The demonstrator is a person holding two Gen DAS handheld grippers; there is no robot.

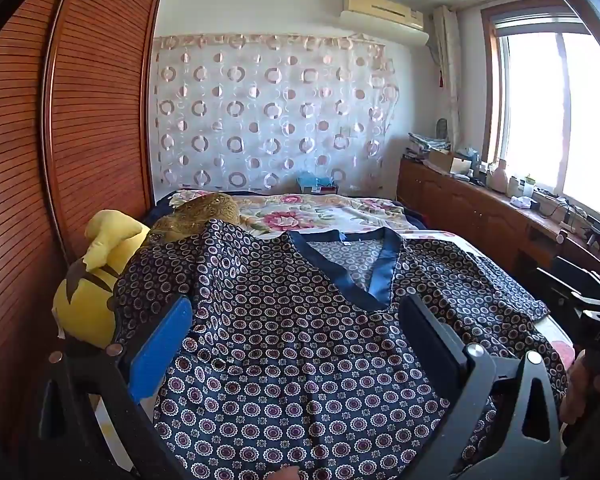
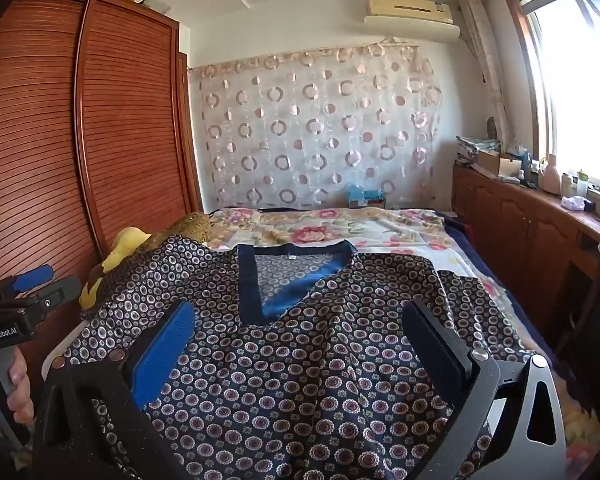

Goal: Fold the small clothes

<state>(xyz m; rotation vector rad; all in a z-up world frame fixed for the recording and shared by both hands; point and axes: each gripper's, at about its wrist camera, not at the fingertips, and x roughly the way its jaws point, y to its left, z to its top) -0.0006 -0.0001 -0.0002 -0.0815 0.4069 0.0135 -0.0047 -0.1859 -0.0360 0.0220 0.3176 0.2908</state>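
Note:
A navy shirt (image 1: 284,320) printed with small rings and trimmed with a blue V-neck (image 1: 364,276) lies spread on the bed, collar pointing away from me. Its left sleeve drapes up over a plush toy. My left gripper (image 1: 298,302) hovers open over the shirt's chest with no cloth pinched between the blue pad (image 1: 164,344) and the black finger. In the right wrist view the same shirt (image 2: 300,368) fills the foreground. My right gripper (image 2: 300,309) stands open just above it, below the V-neck (image 2: 260,292). The left gripper (image 2: 50,280) shows at the left edge, held by a hand.
A yellow plush toy (image 1: 96,276) and a brown cushion (image 1: 204,212) sit at the bed's left, against a slatted wooden wardrobe (image 1: 80,120). A floral bedspread (image 1: 312,212) covers the far half. A low wooden cabinet (image 1: 480,208) with clutter runs under the window on the right.

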